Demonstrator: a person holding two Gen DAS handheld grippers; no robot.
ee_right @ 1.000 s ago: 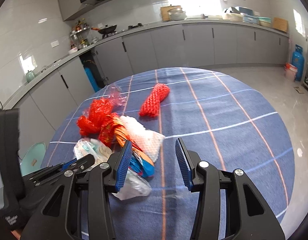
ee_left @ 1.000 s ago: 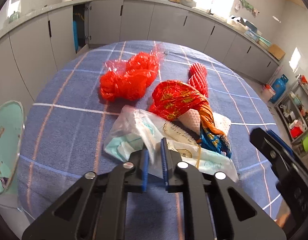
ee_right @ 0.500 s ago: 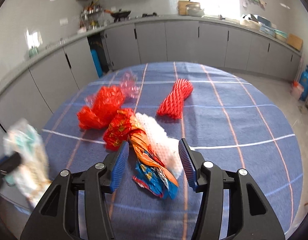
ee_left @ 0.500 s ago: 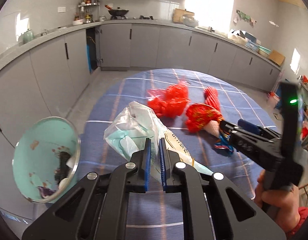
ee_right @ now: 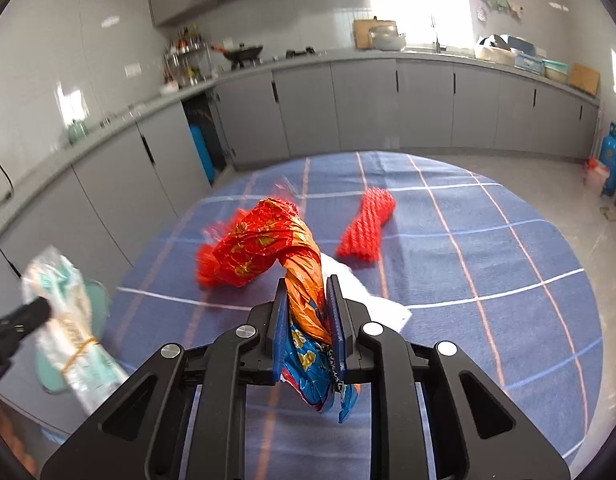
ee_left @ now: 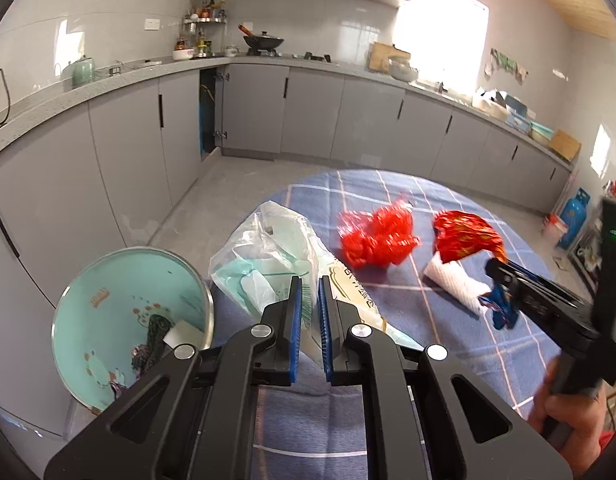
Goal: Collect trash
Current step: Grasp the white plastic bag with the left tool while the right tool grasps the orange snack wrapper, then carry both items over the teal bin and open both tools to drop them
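My left gripper [ee_left: 309, 300] is shut on a clear plastic bag [ee_left: 267, 252] of pale green and white packaging, held up near the table's left edge, beside the teal trash bin [ee_left: 127, 320]. The bag also shows in the right wrist view [ee_right: 71, 320]. My right gripper [ee_right: 306, 304] is shut on a twisted red, orange and blue foil wrapper [ee_right: 267, 248] and holds it above the table; it also shows in the left wrist view [ee_left: 464, 236]. A red plastic bag [ee_left: 374, 236], white foam netting [ee_left: 452, 284] and red foam netting [ee_right: 366, 226] lie on the cloth.
The round table has a blue checked cloth [ee_right: 488, 280]. The bin holds some trash and stands on the floor left of the table. Grey kitchen cabinets [ee_left: 308, 112] run behind. A blue gas cylinder [ee_right: 612, 156] stands at far right.
My left gripper has lifted the clear bag off the table and carried it left toward the bin. My right gripper has closed on the foil wrapper and raised it.
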